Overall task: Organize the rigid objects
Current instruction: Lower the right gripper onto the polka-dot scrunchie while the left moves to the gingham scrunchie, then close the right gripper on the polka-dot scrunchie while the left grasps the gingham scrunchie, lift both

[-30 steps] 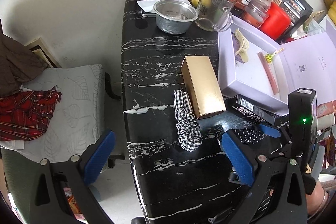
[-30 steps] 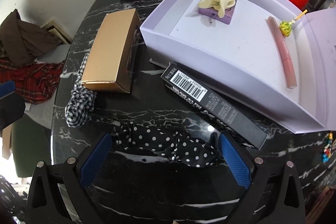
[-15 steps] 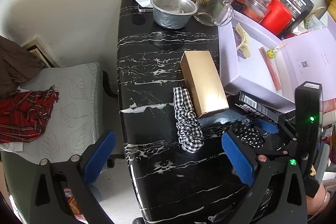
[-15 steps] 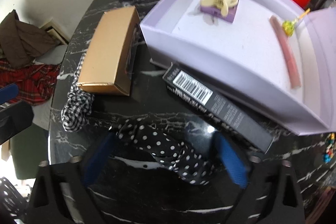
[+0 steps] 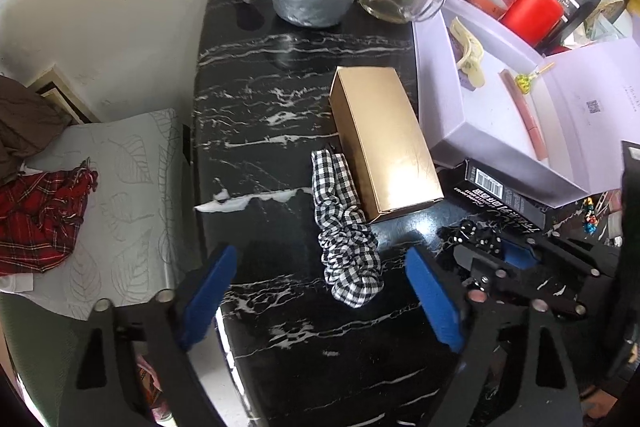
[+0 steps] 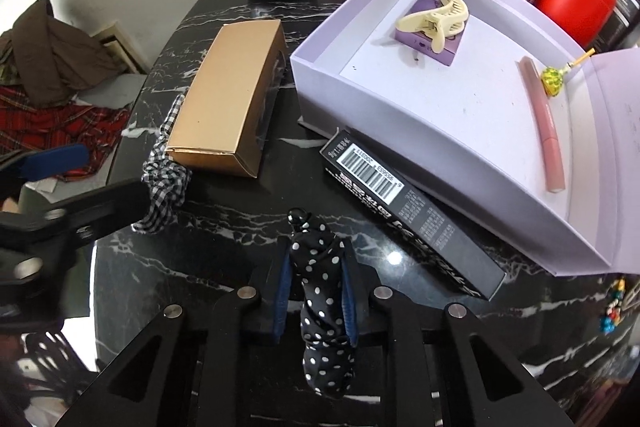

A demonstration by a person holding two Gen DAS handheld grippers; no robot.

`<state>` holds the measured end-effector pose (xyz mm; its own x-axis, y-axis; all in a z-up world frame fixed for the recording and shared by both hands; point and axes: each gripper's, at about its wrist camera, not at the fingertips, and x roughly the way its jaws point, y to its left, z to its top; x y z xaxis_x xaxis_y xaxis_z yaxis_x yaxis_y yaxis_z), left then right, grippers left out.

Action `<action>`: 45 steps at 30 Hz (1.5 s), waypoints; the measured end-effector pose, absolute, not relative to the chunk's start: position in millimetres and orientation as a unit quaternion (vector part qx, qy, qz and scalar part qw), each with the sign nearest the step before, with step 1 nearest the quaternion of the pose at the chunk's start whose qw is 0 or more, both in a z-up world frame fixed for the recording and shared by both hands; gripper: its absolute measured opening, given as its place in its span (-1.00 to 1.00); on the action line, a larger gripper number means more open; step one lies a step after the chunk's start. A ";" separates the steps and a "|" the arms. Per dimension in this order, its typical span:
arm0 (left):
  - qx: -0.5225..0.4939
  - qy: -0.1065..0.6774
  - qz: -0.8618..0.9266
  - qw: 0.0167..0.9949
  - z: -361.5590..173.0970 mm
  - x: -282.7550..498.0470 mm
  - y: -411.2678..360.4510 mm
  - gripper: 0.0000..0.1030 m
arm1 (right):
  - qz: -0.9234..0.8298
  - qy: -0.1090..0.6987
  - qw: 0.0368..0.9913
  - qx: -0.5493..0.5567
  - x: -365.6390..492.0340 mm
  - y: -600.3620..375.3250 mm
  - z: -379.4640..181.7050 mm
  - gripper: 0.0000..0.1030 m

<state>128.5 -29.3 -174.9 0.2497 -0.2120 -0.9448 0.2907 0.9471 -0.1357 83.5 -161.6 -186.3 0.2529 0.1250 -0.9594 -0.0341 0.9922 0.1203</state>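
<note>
The right gripper [image 6: 316, 291], its jaws just closed, pinches the polka-dot scrunchie [image 6: 322, 303]; the left gripper [image 5: 320, 299], closing but wide and empty, straddles the checked scrunchie [image 5: 346, 231], which stretches lengthwise away from it.

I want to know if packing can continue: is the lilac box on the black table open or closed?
Open. The lilac box shows its inside floor, with a cream hair clip and a pink tube in it; its lid lies folded back.

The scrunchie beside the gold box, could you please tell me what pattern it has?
Black-and-white gingham check on the scrunchie, clearest in the left wrist view.
</note>
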 end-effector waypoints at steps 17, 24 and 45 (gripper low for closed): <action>0.044 0.612 -0.167 0.772 -193.4 135.2 -46.5 -0.54 | 0.037 0.614 0.787 0.042 73.5 -182.3 -183.5 -0.59; 0.050 0.605 -0.166 0.777 -180.7 123.7 -41.5 -0.54 | 0.042 0.616 0.785 0.043 68.9 -182.6 -174.8 -0.60; 0.032 0.568 -0.138 0.811 -116.7 83.2 -12.4 -0.54 | 0.085 0.583 0.807 0.033 41.4 -158.3 -127.4 -0.61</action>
